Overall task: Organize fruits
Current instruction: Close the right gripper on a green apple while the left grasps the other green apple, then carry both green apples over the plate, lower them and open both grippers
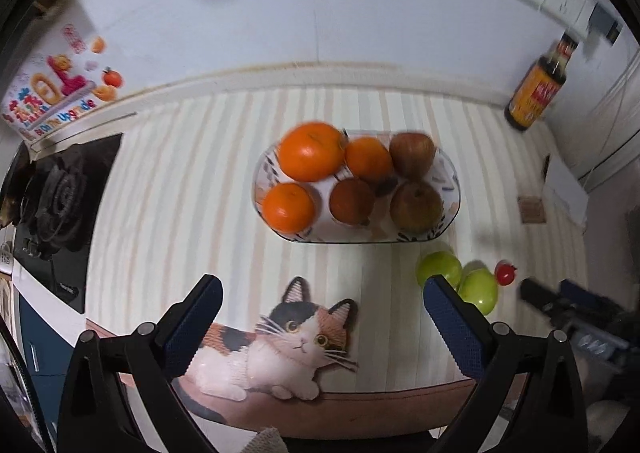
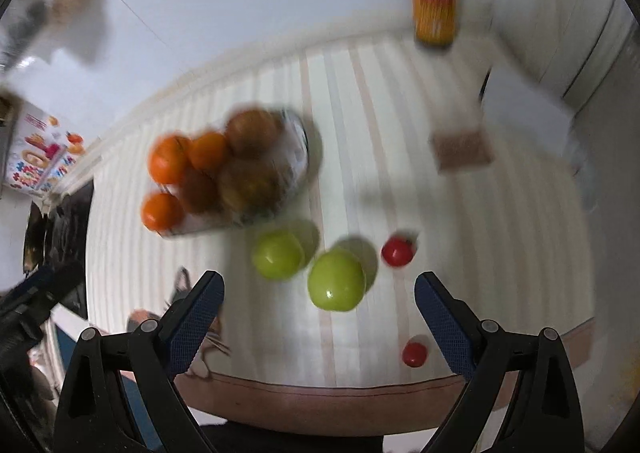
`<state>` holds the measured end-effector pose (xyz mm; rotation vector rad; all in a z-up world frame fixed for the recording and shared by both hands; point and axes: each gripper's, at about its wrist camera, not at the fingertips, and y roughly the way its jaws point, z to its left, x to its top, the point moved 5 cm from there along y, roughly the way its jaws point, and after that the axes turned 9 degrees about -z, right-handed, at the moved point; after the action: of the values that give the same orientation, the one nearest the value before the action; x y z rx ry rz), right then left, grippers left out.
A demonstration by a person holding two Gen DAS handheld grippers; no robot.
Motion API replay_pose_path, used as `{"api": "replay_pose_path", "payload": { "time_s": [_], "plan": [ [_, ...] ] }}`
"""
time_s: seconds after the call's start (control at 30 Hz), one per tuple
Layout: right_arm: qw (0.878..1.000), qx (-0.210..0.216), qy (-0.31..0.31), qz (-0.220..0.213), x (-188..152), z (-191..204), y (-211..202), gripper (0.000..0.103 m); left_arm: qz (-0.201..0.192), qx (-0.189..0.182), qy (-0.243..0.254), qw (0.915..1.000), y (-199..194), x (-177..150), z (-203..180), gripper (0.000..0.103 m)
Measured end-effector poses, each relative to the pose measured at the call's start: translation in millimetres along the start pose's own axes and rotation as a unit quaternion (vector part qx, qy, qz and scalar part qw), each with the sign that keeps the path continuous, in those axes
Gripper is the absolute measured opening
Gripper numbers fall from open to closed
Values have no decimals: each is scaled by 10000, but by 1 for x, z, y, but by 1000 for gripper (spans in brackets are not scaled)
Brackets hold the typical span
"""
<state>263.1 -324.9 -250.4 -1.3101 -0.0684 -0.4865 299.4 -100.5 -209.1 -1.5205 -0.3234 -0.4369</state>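
Already most fruit sits sorted in the plate (image 1: 450, 213); both grippers hang empty above the mat.

Left gripper (image 1: 320, 327) and right gripper (image 2: 320, 327) are spread wide, grasping nothing. Likely because they remain unsorted, two green apples (image 2: 336, 280) and two small red fruits (image 2: 397, 251) lie loose, near and right of the plate.

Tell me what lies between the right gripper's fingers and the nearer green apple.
Nothing: in the right wrist view only bare striped tablecloth separates the open right gripper from the nearer green apple.
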Motion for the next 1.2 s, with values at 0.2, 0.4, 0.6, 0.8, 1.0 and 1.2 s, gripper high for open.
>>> {"api": "replay_pose_path", "payload": {
  "time_s": [0.2, 0.4, 0.6, 0.8, 1.0, 1.2],
  "plan": [
    [9976, 41, 410, 552, -22, -26, 76, 93, 649, -144, 57, 9978, 47, -14, -24, 103],
    [9934, 479, 667, 803, -33, -32, 111, 61, 1030, -412, 113, 9938, 79, -19, -52, 103],
    [9962, 240, 278, 794, -37, -44, 98, 59, 1440, -764, 191, 9864, 112, -22, -89, 103],
    [9968, -10, 313, 737, -43, -69, 86, 59, 1807, -911, 599, 9775, 145, -33, -132, 101],
    [9962, -21, 419, 760, -47, -80, 85, 59, 1647, -773, 924, 9790, 150, -36, -146, 52],
    [9969, 24, 277, 730, -51, -69, 84, 59, 1610, -671, 826, 9812, 135, -49, -105, 52]
  ]
}}
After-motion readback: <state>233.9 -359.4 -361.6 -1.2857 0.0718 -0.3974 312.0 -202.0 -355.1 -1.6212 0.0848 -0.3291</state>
